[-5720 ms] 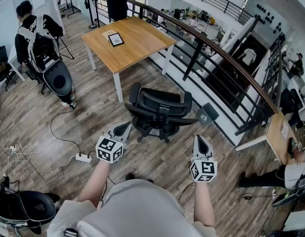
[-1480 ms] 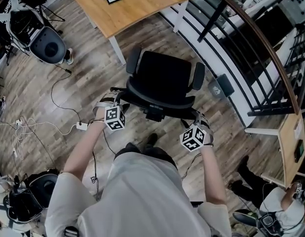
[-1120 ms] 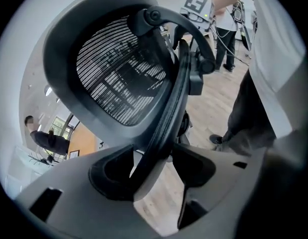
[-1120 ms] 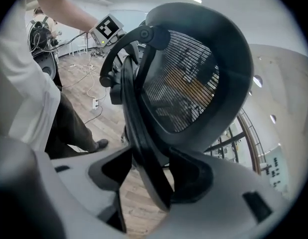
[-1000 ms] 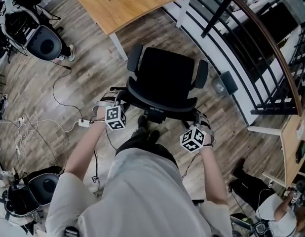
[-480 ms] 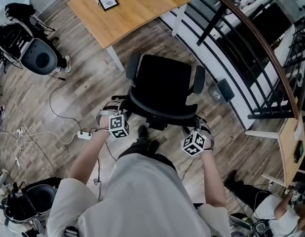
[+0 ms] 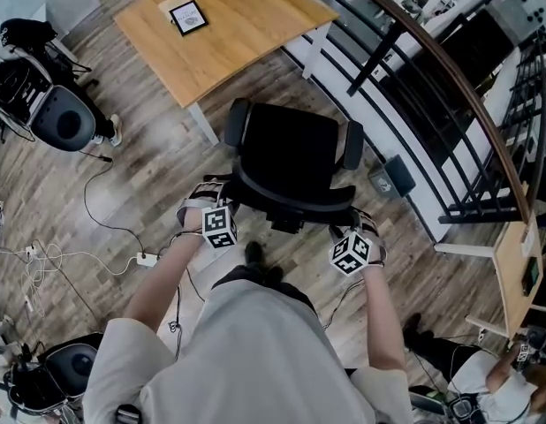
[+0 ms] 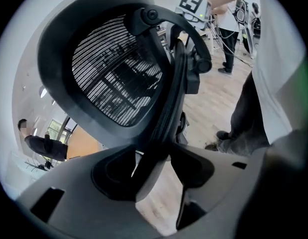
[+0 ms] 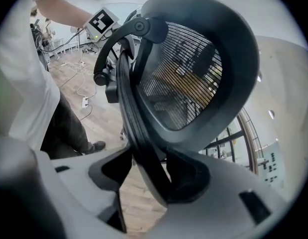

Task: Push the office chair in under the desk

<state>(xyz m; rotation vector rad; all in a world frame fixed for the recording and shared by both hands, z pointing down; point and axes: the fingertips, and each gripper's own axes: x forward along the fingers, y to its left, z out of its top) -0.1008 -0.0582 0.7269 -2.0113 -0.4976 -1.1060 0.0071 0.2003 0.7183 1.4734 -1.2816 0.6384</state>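
Chair (image 7: 291, 148) stands on the wood floor (image 7: 123, 193) at 5 o'clock of the tabletop (image 7: 246, 34), its seat outside the tabletop's edge and one armrest (image 7: 236, 120) near the white corner leg (image 7: 202, 124). The mesh backrest (image 8: 114, 68) is at the chair's 6 o'clock side, toward the person. The left hand-held gripper (image 7: 205, 197) grips the backrest rim at its 8 o'clock end. In the left gripper view the dark rim runs between the jaws, which stand wide and bear on it from both sides; they have just been closing a little. The right hand-held gripper (image 7: 357, 221) clamps the rim at the 4 o'clock end in the same wide hold. A black railing (image 7: 432, 69) runs at 3 o'clock of the chair, and a power strip (image 7: 147, 259) lies at its 8 o'clock.
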